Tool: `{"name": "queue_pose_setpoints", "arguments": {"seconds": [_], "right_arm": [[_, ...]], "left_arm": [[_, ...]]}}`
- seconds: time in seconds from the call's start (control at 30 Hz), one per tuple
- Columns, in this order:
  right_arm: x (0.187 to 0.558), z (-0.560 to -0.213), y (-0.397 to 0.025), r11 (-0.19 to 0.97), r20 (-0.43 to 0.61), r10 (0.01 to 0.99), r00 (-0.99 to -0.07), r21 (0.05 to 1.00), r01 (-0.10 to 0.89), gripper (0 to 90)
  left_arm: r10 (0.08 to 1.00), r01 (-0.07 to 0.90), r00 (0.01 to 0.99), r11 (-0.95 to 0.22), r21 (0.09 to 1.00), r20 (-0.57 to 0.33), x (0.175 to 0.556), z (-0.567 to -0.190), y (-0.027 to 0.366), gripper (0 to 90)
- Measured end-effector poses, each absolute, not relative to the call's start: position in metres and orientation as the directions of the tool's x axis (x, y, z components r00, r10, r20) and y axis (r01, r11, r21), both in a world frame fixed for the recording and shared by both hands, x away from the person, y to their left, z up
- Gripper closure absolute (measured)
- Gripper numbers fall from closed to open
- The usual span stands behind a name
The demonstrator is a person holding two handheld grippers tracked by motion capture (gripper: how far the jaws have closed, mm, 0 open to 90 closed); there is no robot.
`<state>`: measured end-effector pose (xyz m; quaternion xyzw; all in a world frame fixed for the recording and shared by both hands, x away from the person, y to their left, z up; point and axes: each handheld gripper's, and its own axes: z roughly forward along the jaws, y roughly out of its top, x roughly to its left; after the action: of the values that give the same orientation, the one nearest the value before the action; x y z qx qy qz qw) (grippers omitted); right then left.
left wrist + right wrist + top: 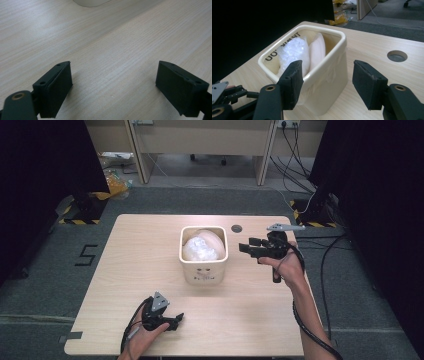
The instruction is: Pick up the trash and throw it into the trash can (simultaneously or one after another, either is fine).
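Cream-coloured container [204, 256] stands upright at the centre of the high view, on the bare table [125, 270], with crinkled clear plastic wrap [201, 249] and a pale rounded pad [317, 50] tucked inside it. It looks like a rigid, glossy tub, probably light but slippery on its smooth walls; the firmest hold would likely be one jaw inside and one outside the rim. The filling looks soft and would crush or slide out if pinched alone. At the right of centre the right gripper [252, 248] is held beside the container with its jaws spread and nothing between them. At the lower left the left gripper [173, 321] rests low over the wood, jaws likewise wide and empty.
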<state>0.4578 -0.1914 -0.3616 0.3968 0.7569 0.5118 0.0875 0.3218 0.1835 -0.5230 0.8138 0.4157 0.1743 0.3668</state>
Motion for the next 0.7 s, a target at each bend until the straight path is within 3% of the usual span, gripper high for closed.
{"name": "queue_pose_setpoints", "arguments": {"seconds": [0.7], "right_arm": [[0.423, -0.399, -0.21, 0.137, 0.26, 0.716, -0.648, 0.858, 0.495, 36.8]], "left_arm": [[0.804, 0.549, 0.595, -0.388, 0.74, -0.019, 0.322, -0.523, 0.184, 12.6]]}}
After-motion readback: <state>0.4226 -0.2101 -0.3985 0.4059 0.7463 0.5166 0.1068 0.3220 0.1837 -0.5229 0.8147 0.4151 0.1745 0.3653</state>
